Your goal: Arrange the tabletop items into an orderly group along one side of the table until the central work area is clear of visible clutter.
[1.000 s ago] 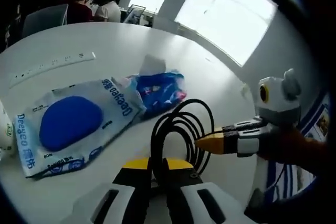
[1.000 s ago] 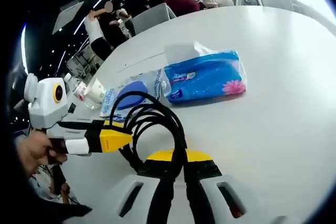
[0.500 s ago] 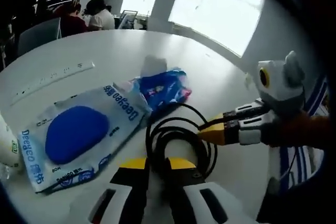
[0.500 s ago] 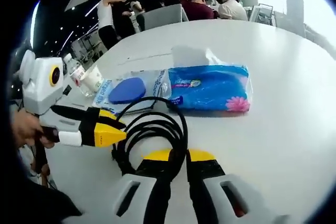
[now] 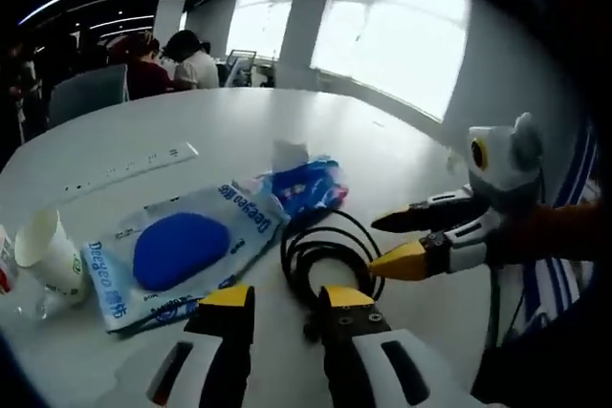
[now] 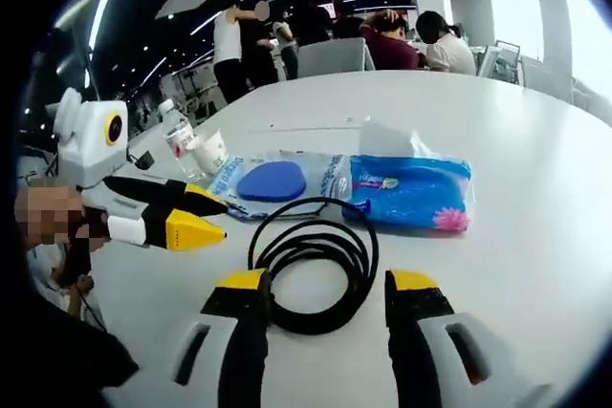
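A coiled black cable (image 5: 290, 260) (image 6: 363, 265) lies flat on the white table (image 5: 239, 121), free of both grippers. My left gripper (image 5: 287, 303) stands open just short of the coil. In the right gripper view it comes in from the left as yellow and black jaws (image 6: 222, 220), spread apart. My right gripper (image 6: 327, 284) is open too, one jaw on each side of the coil's near edge. From the left gripper view it (image 5: 378, 241) reaches in from the right, jaws parted. Beyond the coil lie a wet-wipes pack (image 5: 182, 250) (image 6: 277, 183) and a blue tissue pack (image 5: 306, 183) (image 6: 411, 193) side by side.
A paper cup (image 5: 48, 255) (image 6: 210, 150) and a plastic bottle (image 6: 177, 136) stand past the wipes pack. A white power strip (image 5: 124, 164) runs along the far side. People sit beyond the table's far edge. A person's hand holds each gripper.
Both grippers were shut on the cable; both have opened and let it go. The coil now rests flat on the table, and both cameras have drawn back.
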Demonstrator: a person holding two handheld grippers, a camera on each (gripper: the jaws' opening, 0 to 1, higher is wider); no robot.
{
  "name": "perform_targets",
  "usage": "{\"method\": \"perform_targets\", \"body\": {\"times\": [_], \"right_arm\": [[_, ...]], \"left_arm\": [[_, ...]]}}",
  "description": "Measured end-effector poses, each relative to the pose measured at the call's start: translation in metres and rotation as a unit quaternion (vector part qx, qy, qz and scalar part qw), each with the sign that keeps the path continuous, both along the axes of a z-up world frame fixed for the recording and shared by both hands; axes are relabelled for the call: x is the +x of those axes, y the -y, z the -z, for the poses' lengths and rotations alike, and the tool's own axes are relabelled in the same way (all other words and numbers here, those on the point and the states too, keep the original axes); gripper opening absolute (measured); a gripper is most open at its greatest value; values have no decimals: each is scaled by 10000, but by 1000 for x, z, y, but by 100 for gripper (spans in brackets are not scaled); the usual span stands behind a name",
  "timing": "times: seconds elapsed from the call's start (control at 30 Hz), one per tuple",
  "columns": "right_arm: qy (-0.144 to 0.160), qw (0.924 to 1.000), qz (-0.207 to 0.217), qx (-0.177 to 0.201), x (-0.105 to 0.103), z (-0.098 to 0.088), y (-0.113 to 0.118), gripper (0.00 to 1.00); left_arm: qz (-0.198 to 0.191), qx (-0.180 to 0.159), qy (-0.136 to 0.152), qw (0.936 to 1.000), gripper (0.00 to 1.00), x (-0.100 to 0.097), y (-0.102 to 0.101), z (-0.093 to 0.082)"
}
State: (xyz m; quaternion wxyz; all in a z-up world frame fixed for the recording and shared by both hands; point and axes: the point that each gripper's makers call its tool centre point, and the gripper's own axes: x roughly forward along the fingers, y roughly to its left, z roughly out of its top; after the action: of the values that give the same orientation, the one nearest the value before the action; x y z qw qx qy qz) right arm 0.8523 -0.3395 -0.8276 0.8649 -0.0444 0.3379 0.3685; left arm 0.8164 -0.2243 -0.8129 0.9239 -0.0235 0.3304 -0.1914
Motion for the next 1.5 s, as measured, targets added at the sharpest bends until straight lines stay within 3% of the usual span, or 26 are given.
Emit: {"method": "perform_targets", "body": {"times": [0.13,0.53,0.73,1.17,1.27,1.5], "right_arm": [[80,10000,6,-10,-1,-6,4,53],[332,9994,-17,126,-9,-21,13,73],[431,9989,-100,151,-15,-29,21,80],[438,9984,-172,316,-29,-42,34,99],[509,9981,-234,259,-33,-46,36,99],[585,9977,-257,212,-36,-52,43,100]], "left_arm": [[-193,67,48,9998,28,-11,-15,-2],[-509,260,274,9980,48,-52,-65,-20],[-805,388,257,9957,50,-72,-98,-24],[-929,289,357,9946,68,-109,-134,-38],[-995,333,423,9936,71,-117,-142,-44],[-1055,336,342,9933,87,-131,-150,-49]]}}
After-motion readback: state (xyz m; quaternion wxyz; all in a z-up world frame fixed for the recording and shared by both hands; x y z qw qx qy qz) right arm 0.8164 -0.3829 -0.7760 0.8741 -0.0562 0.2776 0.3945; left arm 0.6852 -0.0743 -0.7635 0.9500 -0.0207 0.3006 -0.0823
